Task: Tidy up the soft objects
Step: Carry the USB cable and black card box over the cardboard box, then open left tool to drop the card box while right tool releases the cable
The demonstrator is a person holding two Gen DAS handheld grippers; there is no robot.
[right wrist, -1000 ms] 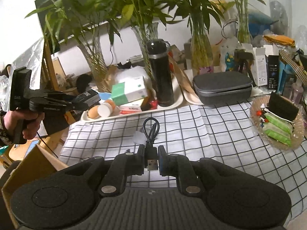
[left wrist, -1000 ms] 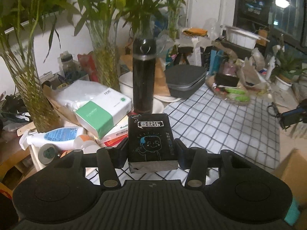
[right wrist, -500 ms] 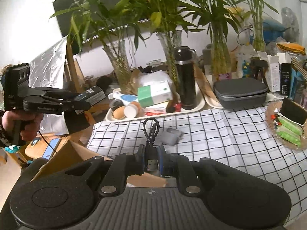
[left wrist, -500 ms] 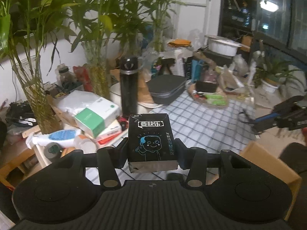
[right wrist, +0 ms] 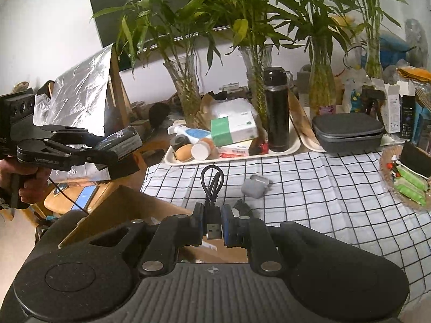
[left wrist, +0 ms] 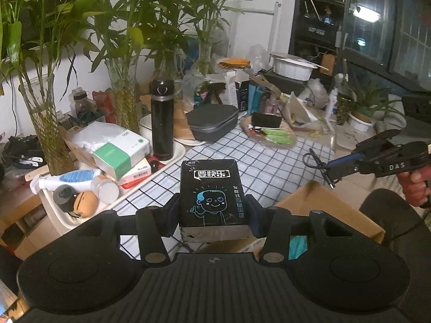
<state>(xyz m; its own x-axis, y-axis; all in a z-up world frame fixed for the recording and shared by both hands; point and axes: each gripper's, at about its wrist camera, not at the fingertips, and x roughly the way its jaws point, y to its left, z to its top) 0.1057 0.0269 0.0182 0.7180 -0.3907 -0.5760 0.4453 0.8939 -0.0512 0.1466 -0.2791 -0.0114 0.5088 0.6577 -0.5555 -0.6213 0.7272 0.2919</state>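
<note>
My left gripper (left wrist: 212,215) is shut on a black tissue pack (left wrist: 211,193) with a blue cartoon face, held in the air off the table's near left corner; it also shows in the right wrist view (right wrist: 121,144). My right gripper (right wrist: 212,223) is shut on a short black USB cable (right wrist: 212,185), its loop sticking forward; it also shows in the left wrist view (left wrist: 319,165). Both hang over an open cardboard box (right wrist: 126,210), also in the left wrist view (left wrist: 323,207). A grey earbud case (right wrist: 255,185) lies on the checked tablecloth (right wrist: 323,196).
A white tray (right wrist: 293,145) holds a black flask (right wrist: 276,113), a green-white tissue pack (right wrist: 233,129), bottles. Behind stand glass vases of bamboo (right wrist: 183,91). A grey zip case (right wrist: 347,132) sits at the back, a snack basket (right wrist: 404,177) at the right.
Both grippers have drawn back from the table, each still holding its object. The cardboard box has come into view below them.
</note>
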